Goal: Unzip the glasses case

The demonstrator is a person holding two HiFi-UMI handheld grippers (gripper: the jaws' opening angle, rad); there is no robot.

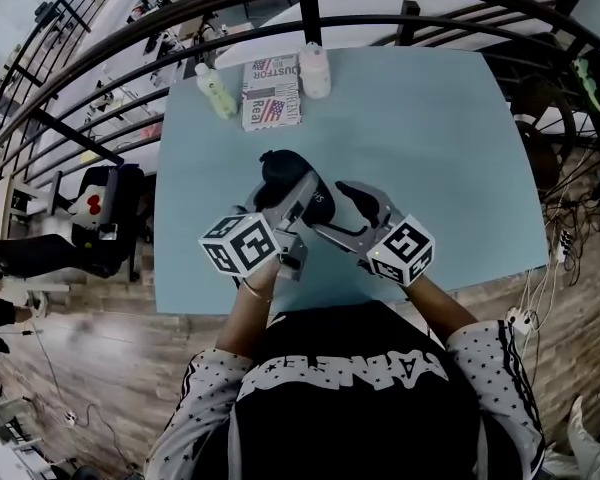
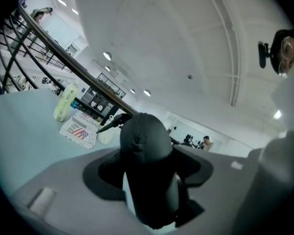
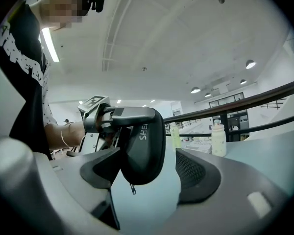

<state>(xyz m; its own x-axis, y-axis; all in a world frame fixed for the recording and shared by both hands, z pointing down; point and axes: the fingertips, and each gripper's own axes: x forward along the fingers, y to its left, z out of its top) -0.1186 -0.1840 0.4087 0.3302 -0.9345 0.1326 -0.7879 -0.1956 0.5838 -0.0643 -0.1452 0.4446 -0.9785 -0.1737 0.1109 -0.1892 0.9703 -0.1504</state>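
Table (image 1: 430,148): light blue, with bare surface showing from the middle out to the right edge and along the near edge. The only things standing on it sit along the far edge, left of its middle: a green bottle (image 1: 216,91), a printed packet (image 1: 271,91) lying flat just beside it, and a white bottle (image 1: 314,70) at the packet's far right corner. A dark railing (image 1: 310,13) runs beyond that edge. All three are well apart from my work. The glasses case (image 1: 285,173), black, is over the middle of the table towards the near edge, held off the surface. My left gripper (image 1: 298,203) is clamped on it, jaws pressed against both flat sides. The case's long axis runs along those jaws, and its rounded end sticks out past them towards the far edge. My right gripper (image 1: 340,213) comes in from the right with its jaws wide apart, gripping nothing. In the right gripper view the case hangs between them, close against the left-hand pad, with clear room to the other. The zipper pull (image 3: 133,189) dangles free from the case's lowest point.
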